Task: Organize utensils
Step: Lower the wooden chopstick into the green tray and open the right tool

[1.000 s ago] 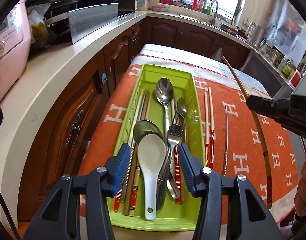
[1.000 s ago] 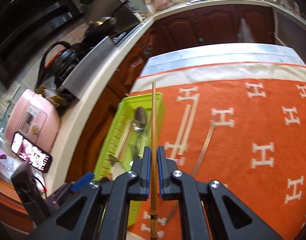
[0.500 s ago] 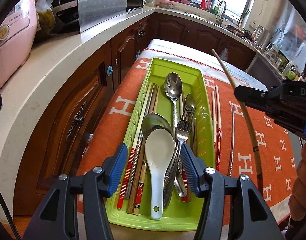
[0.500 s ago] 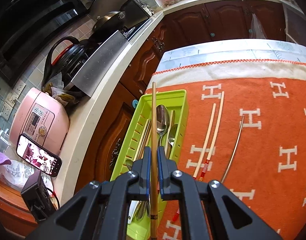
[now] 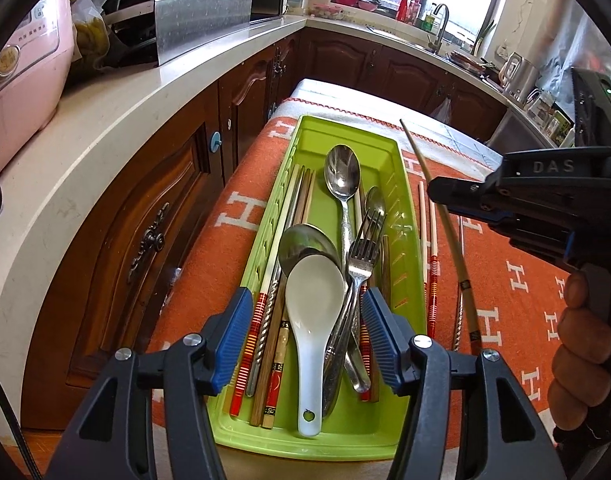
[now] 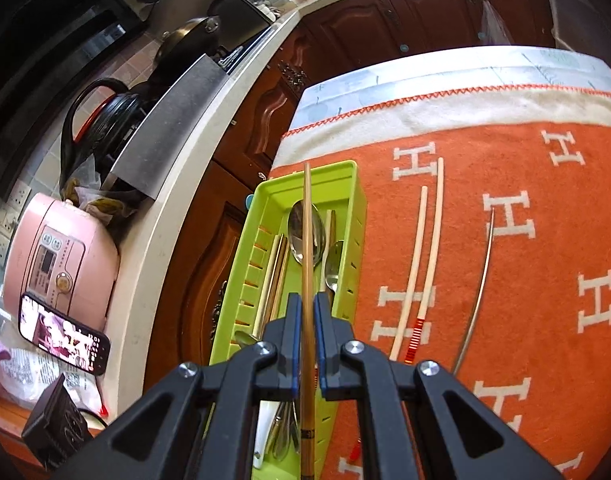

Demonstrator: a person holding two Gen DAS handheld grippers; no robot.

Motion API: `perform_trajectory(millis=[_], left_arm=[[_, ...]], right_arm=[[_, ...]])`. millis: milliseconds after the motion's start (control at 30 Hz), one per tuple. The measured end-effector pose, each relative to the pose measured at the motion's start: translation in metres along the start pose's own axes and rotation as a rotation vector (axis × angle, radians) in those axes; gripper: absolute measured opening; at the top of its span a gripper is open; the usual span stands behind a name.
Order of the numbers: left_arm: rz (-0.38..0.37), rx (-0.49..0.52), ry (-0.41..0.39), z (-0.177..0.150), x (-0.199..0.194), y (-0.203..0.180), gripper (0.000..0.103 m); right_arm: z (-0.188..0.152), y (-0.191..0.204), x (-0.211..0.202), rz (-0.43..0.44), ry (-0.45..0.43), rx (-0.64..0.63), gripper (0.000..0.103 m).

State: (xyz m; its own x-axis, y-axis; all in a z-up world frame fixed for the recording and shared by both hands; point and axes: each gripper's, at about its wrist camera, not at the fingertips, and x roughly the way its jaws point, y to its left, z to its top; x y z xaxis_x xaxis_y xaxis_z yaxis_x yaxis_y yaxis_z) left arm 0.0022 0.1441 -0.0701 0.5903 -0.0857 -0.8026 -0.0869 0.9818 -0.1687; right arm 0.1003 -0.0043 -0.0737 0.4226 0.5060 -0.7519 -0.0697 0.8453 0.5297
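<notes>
A green utensil tray (image 5: 407, 240) lies on the orange cloth with a white ceramic spoon (image 5: 313, 308), metal spoons, a fork (image 5: 359, 256) and several chopsticks in it. My left gripper (image 5: 305, 332) hovers open above the tray's near end, its pads touching nothing. My right gripper (image 6: 307, 320) is shut on a brown wooden chopstick (image 6: 306, 232), which points along the tray (image 6: 345, 168) above the big metal spoon. In the left wrist view the right gripper (image 5: 435, 192) holds that chopstick (image 5: 449, 232) slanted just right of the tray.
A pair of white chopsticks with red ends (image 6: 425, 248) and a metal chopstick (image 6: 481, 280) lie on the cloth right of the tray. A counter on the left carries a pink rice cooker (image 6: 57, 248) and a phone (image 6: 61, 334). A person's hand (image 5: 577, 352) grips the right handle.
My right gripper has carried the brown chopstick left and lower, from beside the tray to over it. The left gripper's jaws have widened a little.
</notes>
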Motion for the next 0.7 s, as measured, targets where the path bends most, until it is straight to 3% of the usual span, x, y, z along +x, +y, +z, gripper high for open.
perform_trajectory(millis=[500, 700], left_arm=[[0.009, 0.004, -0.024, 0.008, -0.006, 0.001, 0.060], [0.014, 0.002, -0.032, 0.010, -0.007, 0.003, 0.062]], right_arm=[[-0.002, 0.002, 0.018, -0.013, 0.024, 0.022, 0.008], [-0.003, 0.006, 0.014, -0.029, 0.008, -0.031, 0.009]])
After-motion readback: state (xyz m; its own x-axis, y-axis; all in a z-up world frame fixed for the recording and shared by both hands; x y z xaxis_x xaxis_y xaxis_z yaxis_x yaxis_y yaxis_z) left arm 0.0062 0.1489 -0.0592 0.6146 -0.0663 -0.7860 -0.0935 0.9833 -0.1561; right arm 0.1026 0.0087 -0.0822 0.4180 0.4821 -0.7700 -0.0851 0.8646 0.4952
